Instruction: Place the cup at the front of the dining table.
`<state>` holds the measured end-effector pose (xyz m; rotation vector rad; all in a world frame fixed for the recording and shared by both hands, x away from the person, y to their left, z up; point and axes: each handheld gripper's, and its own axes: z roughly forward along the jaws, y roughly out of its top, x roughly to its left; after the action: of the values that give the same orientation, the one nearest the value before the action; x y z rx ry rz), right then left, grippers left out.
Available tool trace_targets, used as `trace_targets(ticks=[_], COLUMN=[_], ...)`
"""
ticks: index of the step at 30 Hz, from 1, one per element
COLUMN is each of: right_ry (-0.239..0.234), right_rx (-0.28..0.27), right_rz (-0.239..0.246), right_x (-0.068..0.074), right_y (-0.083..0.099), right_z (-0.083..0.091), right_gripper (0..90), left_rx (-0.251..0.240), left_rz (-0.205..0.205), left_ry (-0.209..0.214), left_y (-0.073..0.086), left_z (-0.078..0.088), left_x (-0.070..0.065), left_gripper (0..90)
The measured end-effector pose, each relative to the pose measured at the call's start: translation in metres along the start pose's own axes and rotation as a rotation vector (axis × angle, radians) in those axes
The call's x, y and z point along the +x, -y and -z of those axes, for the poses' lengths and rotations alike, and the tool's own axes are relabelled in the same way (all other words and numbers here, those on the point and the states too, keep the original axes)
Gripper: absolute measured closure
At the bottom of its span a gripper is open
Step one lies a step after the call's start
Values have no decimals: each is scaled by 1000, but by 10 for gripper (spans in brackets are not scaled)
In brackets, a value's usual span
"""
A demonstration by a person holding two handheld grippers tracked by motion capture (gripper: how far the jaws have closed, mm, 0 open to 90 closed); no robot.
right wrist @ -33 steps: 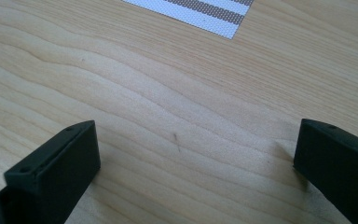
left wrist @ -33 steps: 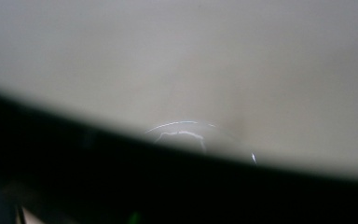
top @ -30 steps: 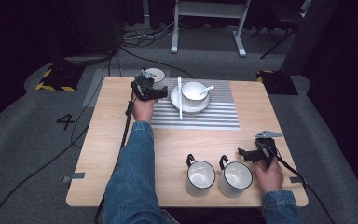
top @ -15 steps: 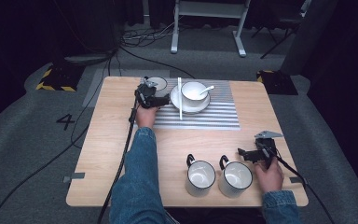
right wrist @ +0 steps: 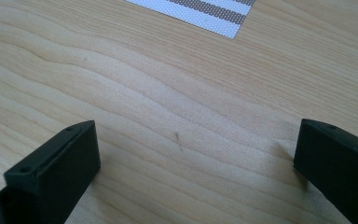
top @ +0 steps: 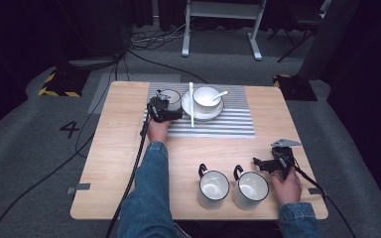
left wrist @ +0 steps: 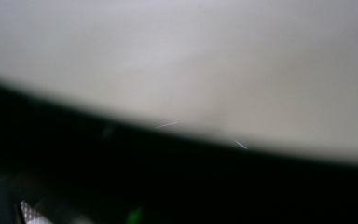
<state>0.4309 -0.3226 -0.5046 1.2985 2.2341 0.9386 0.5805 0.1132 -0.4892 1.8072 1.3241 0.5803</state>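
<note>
Two grippers are at work over a wooden tabletop (top: 119, 148). The left gripper (top: 164, 110) is at the far left corner of a striped mat (top: 228, 126) that lies along the far edge, and it is against a small cup (top: 170, 98) standing on that corner. In the left gripper view a pale curved surface, blurred from closeness, sits right before the camera with dark below it; whether the jaws are clamped on the cup or merely around it cannot be told. A cable (top: 136, 158) trails from this gripper back along the sleeve (top: 146, 198) toward the near edge.

Just right of the cup on the mat is a plate (top: 202, 110) with a white bowl (top: 207, 96) on it, and a spoon (top: 219, 94) rests in the bowl with its handle pointing right. A white stick-like utensil (top: 191, 104) lies across the left side of the plate, running from far to near.

The right gripper (top: 270, 163) is near the near right corner, low over bare wood, its jaws wide apart and holding nothing; the right gripper view shows plain wood grain between them and a corner of the mat beyond. Two white mugs stand by the near edge: the left mug (top: 213, 188) and the right mug (top: 251, 189), side by side, handles turned toward the far left. The right mug is just beside the right gripper's hand (top: 286, 187)
</note>
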Motion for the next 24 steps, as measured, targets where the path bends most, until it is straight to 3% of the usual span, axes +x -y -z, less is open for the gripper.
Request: trace_targets(ticks=[11, 16, 24], right_ry=[3, 6, 4], right_rx=[2, 3, 4], right_rz=[6, 12, 12], right_x=[0, -1, -1], right_y=[0, 0, 0], right_z=[0, 0, 0], right_gripper=[2, 2, 2], left_rx=[-3, 29, 59], left_rz=[4, -54, -36], left_ry=[0, -25, -26], left_y=[11, 13, 14], left_z=[1, 4, 4], left_x=[0, -4, -4], left_gripper=[39, 38, 31])
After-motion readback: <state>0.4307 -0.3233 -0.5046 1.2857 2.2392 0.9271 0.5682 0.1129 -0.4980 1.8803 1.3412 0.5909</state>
